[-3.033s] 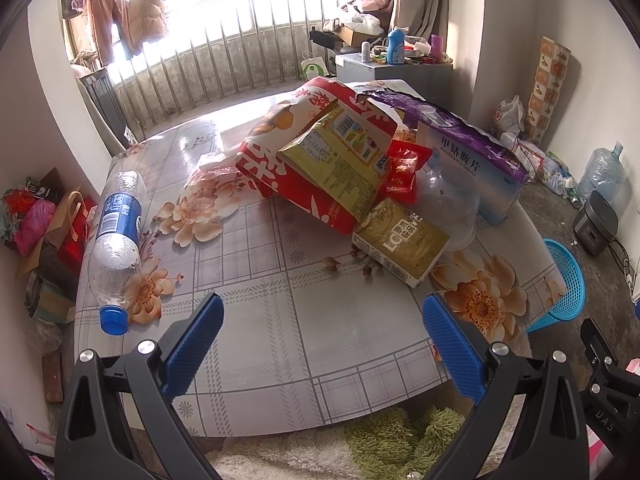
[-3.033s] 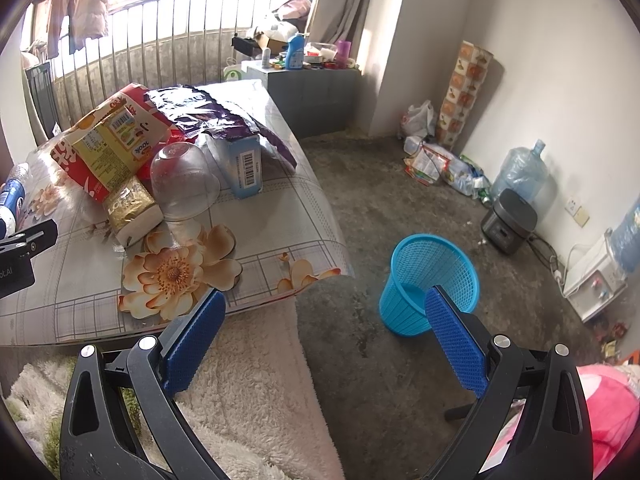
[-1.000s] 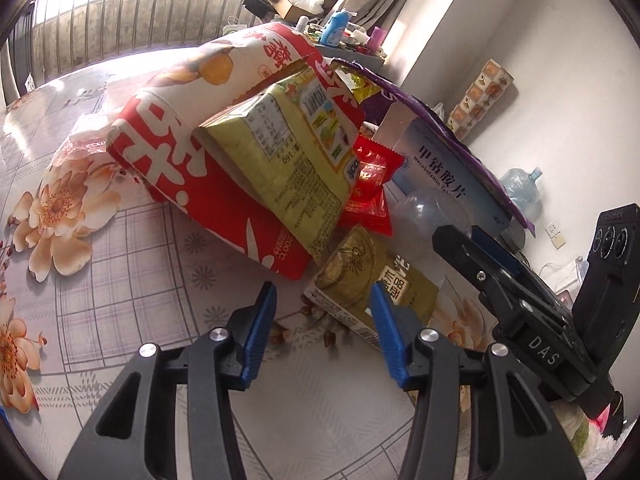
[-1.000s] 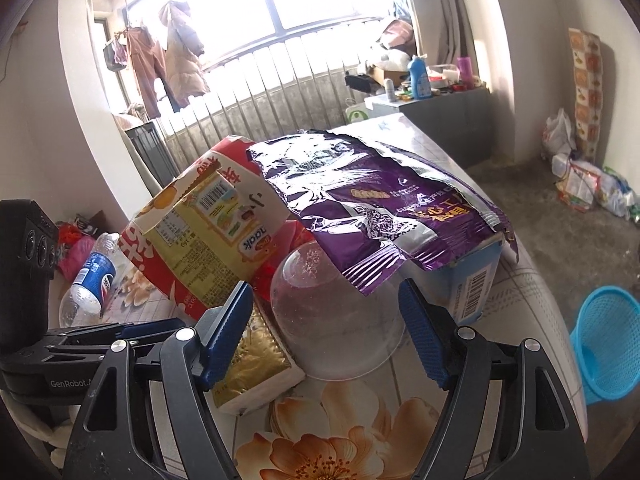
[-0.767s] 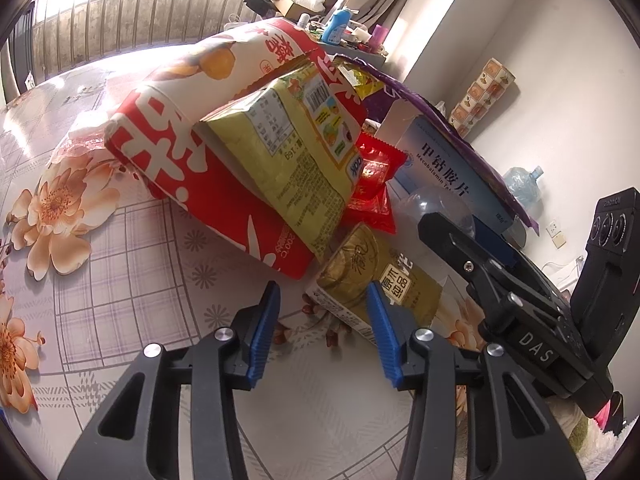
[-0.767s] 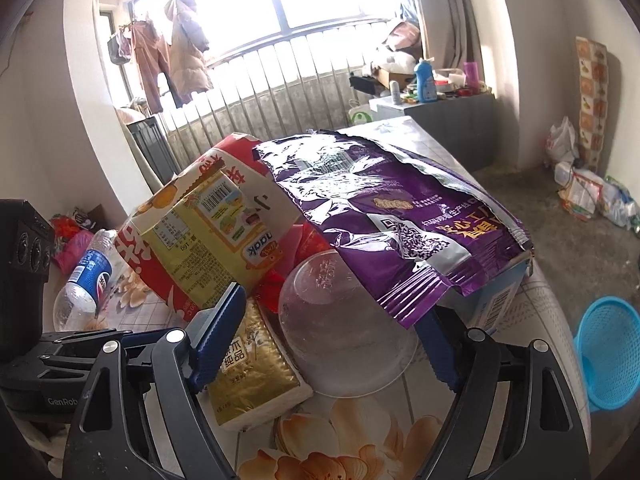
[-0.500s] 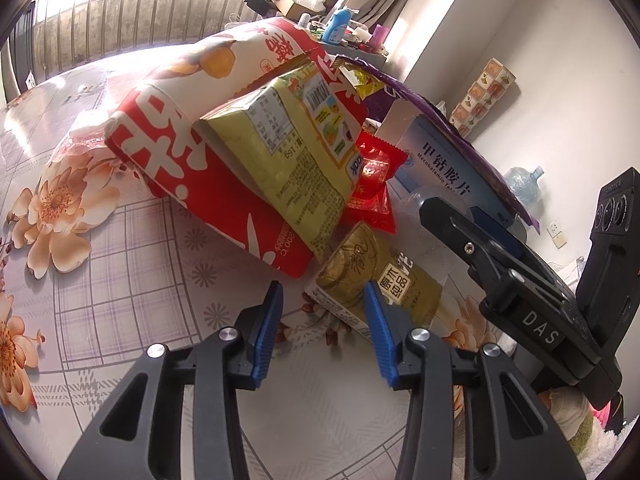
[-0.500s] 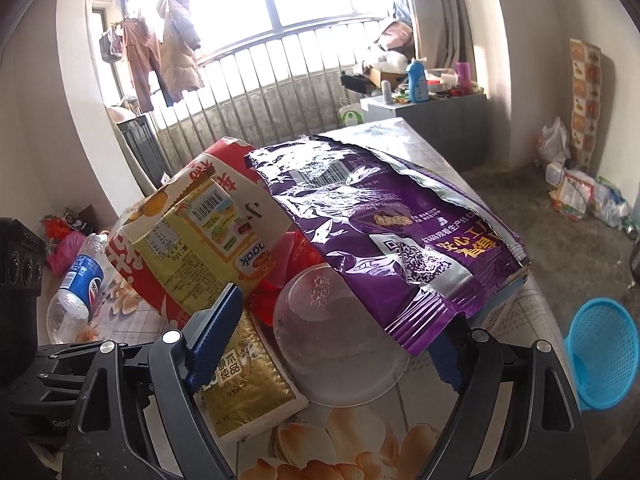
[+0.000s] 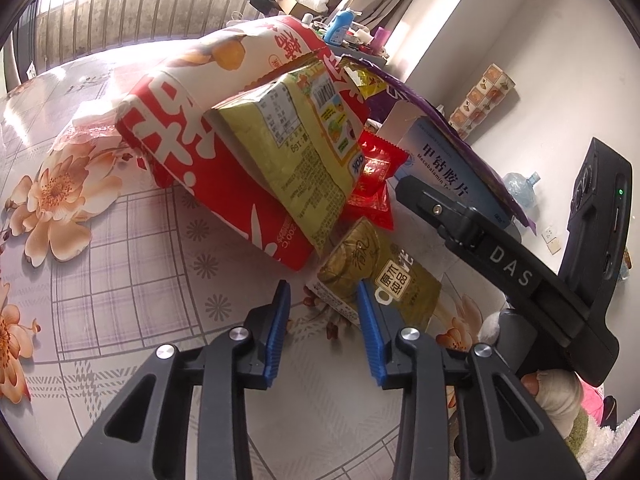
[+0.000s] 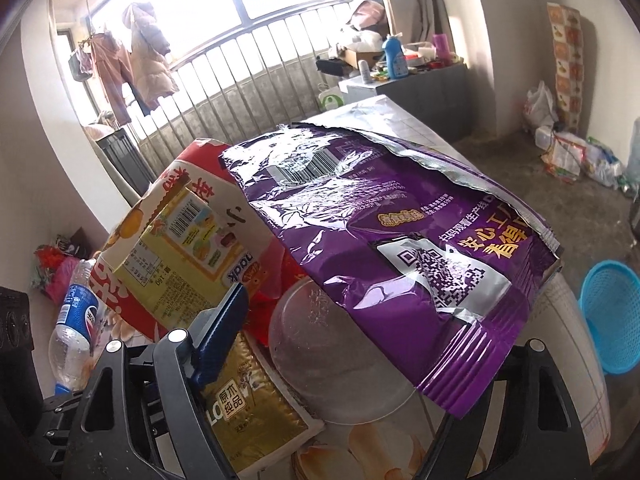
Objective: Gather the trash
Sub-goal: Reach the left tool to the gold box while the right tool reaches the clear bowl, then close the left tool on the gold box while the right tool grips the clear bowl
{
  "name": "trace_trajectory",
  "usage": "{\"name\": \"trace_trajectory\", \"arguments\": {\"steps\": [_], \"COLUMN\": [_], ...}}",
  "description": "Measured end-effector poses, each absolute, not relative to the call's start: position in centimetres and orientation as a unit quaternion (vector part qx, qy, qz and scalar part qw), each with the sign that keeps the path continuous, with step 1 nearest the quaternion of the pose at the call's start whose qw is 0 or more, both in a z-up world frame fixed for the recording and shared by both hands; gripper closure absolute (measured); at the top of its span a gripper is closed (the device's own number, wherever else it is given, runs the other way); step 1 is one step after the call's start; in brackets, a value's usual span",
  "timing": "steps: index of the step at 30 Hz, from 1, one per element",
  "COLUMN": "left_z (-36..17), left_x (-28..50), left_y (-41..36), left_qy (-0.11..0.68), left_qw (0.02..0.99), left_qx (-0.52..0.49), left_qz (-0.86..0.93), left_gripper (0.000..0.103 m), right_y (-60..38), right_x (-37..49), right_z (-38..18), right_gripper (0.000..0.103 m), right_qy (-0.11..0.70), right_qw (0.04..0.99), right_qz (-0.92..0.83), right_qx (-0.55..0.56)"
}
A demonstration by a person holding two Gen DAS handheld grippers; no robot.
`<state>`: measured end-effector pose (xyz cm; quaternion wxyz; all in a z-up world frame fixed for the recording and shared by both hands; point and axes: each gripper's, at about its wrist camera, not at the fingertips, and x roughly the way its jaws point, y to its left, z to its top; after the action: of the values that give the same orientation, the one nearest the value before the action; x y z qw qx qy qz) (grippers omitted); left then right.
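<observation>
- The table with a grey-checked, peach-flowered plastic cloth (image 9: 132,264) carries a heap of trash near its right end.
- The big red-and-white snack bag (image 9: 192,136) lies tilted across the heap, and the yellow-green printed snack packet (image 9: 296,148) leans on top of it.
- The crinkled purple foil bag (image 10: 380,240) drapes over the pile, its lower edge covering the right gripper's far finger in the right wrist view.
- The white-and-blue medicine carton (image 9: 448,176) sits under that purple bag.
- The clear plastic bowl, upside down (image 10: 320,352), rests just beside the gold foil tissue pack (image 9: 380,272).
- The left gripper (image 9: 324,312) points down at the near corner of the gold pack; its blue-padded jaws have just been closing and stand narrowly apart, the corner between their tips, with no contact visible.
- The right gripper (image 10: 352,344) straddles the bowl; its jaws have just been closing, and it cannot be told whether they press on it.
- The blue mesh waste basket (image 10: 608,316) stands on the floor, well apart.
</observation>
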<state>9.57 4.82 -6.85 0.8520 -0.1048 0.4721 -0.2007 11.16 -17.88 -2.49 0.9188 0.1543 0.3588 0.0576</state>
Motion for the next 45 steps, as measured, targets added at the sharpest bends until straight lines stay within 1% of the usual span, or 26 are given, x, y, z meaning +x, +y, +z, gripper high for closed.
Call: {"name": "trace_trajectory", "arguments": {"steps": [2, 8, 16, 22, 24, 26, 27, 28, 29, 32, 36, 45], "left_z": [-6.9, -6.7, -6.1, -5.3, -4.9, -4.5, -4.4, -4.3, -4.2, -4.3, -4.7, -6.3], "left_x": [9.4, 8.6, 6.7, 5.7, 5.6, 5.4, 5.4, 5.5, 5.5, 5.6, 6.3, 7.1], "left_y": [5.2, 6.0, 7.5, 7.3, 7.0, 6.5, 6.3, 5.9, 5.6, 4.3, 2.7, 1.2], "left_qy": [0.472, 0.476, 0.483, 0.475, 0.472, 0.47, 0.469, 0.47, 0.47, 0.475, 0.489, 0.511], "left_qw": [0.852, 0.85, 0.845, 0.849, 0.849, 0.85, 0.85, 0.851, 0.851, 0.851, 0.846, 0.838], "left_qx": [-0.108, -0.112, -0.117, -0.114, -0.112, -0.107, -0.103, -0.098, -0.093, -0.074, -0.054, -0.012], "left_qz": [-0.199, -0.197, -0.197, -0.203, -0.21, -0.215, -0.215, -0.214, -0.213, -0.211, -0.205, -0.191], "left_gripper": [0.071, 0.074, 0.074, 0.074, 0.067, 0.054, 0.049, 0.042, 0.036, 0.029, 0.027, 0.027], "right_y": [-18.2, -17.9, -17.3, -18.3, -19.1, -19.9, -20.2, -20.3, -20.6, -21.0, -21.4, -21.0], "right_x": [11.1, 9.5, 5.9, 4.6, 4.7, 4.6, 4.5, 4.3, 4.1, 3.3, 2.7, 2.6], "right_z": [-2.5, -2.2, -1.7, -1.5, -1.5, -1.4, -1.3, -1.2, -1.0, -0.4, -0.2, -1.1], "right_gripper": [0.042, 0.043, 0.043, 0.043, 0.043, 0.042, 0.042, 0.041, 0.038, 0.031, 0.028, 0.027], "right_qy": [0.363, 0.377, 0.405, 0.402, 0.401, 0.397, 0.395, 0.391, 0.388, 0.376, 0.37, 0.383], "right_qw": [0.916, 0.908, 0.895, 0.9, 0.9, 0.901, 0.902, 0.903, 0.905, 0.912, 0.917, 0.913], "right_qz": [0.057, 0.067, 0.085, 0.051, 0.04, 0.036, 0.036, 0.037, 0.039, 0.044, 0.057, 0.073], "right_qx": [0.163, 0.169, 0.168, 0.159, 0.166, 0.171, 0.171, 0.172, 0.172, 0.159, 0.14, 0.121]}}
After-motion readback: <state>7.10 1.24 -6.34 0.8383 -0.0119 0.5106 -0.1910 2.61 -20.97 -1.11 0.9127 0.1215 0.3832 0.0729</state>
